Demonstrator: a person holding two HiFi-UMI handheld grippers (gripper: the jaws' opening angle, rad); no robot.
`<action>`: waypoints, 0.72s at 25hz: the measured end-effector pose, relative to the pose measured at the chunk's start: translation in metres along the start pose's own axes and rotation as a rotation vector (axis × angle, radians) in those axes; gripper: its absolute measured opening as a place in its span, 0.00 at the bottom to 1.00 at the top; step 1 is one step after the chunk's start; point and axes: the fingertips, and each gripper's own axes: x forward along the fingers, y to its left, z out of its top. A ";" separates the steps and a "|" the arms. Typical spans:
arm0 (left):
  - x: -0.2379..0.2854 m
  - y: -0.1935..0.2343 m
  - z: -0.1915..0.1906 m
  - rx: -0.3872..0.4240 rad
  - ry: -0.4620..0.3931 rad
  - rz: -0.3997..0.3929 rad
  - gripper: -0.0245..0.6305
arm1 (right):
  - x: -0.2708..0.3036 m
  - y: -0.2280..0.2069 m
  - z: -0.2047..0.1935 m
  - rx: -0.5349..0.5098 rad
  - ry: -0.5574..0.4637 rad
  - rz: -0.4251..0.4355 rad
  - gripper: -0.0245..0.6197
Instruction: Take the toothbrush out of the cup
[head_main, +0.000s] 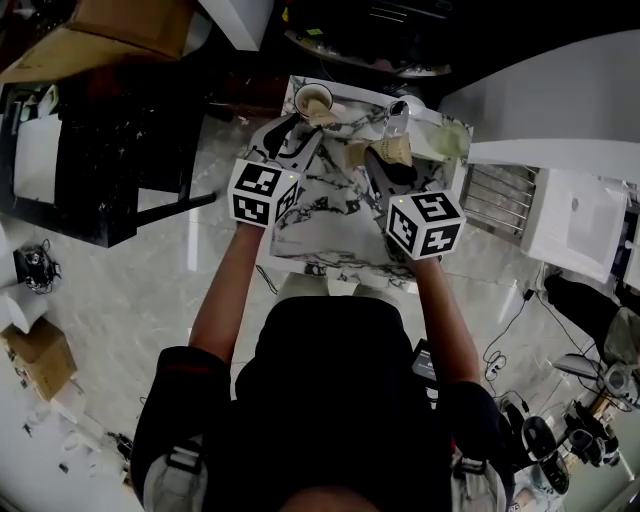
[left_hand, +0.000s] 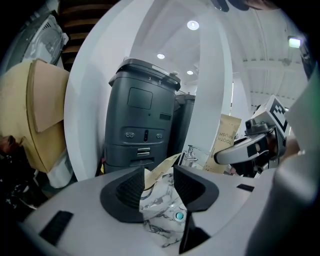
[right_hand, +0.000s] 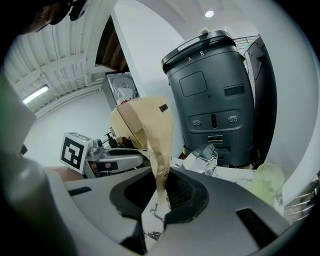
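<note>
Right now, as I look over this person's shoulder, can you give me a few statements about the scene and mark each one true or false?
1. The right tongs pinch a brown paper toothbrush packet. True.
2. The left tongs are squeezed shut. False: their jaws stand apart and grip nothing.
3. The table has a marble-patterned top. True.
4. The big unit behind the table is bright red. False: it is dark grey.
</note>
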 end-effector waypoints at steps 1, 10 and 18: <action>0.002 0.001 -0.001 0.001 0.004 -0.003 0.30 | 0.001 0.000 0.000 0.001 0.001 -0.002 0.15; 0.023 0.004 -0.009 0.122 0.053 -0.011 0.34 | 0.005 -0.003 -0.004 0.021 0.010 -0.002 0.15; 0.042 0.006 -0.011 0.209 0.083 -0.018 0.35 | 0.007 0.000 -0.007 0.048 0.008 0.011 0.15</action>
